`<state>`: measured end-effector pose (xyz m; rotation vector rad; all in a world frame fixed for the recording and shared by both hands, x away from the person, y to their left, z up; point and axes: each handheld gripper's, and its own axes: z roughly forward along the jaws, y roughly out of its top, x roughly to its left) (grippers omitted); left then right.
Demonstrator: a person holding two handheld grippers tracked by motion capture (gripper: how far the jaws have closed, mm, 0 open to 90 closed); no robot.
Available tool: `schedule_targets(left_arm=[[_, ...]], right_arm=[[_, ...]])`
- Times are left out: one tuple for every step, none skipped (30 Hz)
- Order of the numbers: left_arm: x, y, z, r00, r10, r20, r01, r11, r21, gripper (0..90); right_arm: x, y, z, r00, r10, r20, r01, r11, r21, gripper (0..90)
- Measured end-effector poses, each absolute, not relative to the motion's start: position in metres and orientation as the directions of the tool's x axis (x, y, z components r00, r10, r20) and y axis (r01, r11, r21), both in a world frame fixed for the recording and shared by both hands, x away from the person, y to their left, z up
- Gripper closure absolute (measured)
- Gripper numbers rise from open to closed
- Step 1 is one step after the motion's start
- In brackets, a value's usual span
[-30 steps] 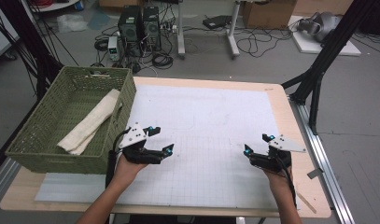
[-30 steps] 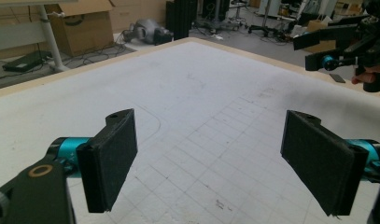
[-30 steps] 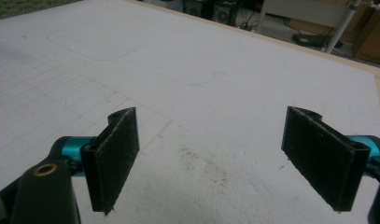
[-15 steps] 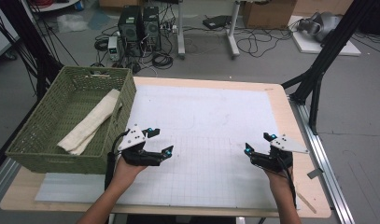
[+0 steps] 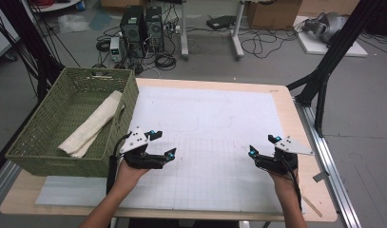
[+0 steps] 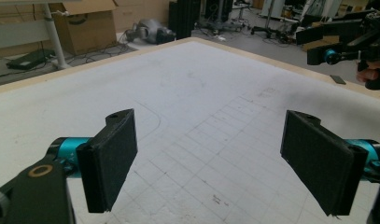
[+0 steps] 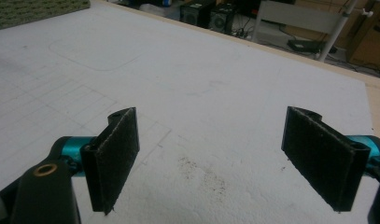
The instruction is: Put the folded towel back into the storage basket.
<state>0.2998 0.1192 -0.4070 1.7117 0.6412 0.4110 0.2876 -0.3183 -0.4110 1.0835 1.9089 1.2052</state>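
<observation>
A: Where are your tools?
B: Your left gripper (image 5: 161, 144) and right gripper (image 5: 262, 145) hover, jaws spread wide and empty, over the white gridded mat (image 5: 210, 123).
A: And the cloth?
B: The folded beige cloth (image 5: 92, 124) lies inside the green woven basket (image 5: 48, 161), near your left gripper.

I see open white gridded mat (image 5: 210, 123) between my grippers. The green woven basket (image 5: 43, 142) walls off my left.
</observation>
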Motion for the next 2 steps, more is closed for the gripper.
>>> schedule_targets(left_arm=[[0.2998, 0.1194, -0.4072, 0.785, 0.615, -0.066, 0.197, -0.146, 0.970, 19.0], [0.2995, 0.1195, -0.4075, 0.783, 0.618, -0.069, 0.199, -0.143, 0.969, 19.0]], right_arm=[[0.2883, -0.3182, -0.4111, -0.466, 0.881, -0.078, 0.306, 0.244, 0.920, 17.6], [0.2885, -0.3180, -0.4109, -0.466, 0.882, -0.073, 0.307, 0.239, 0.921, 17.6]])
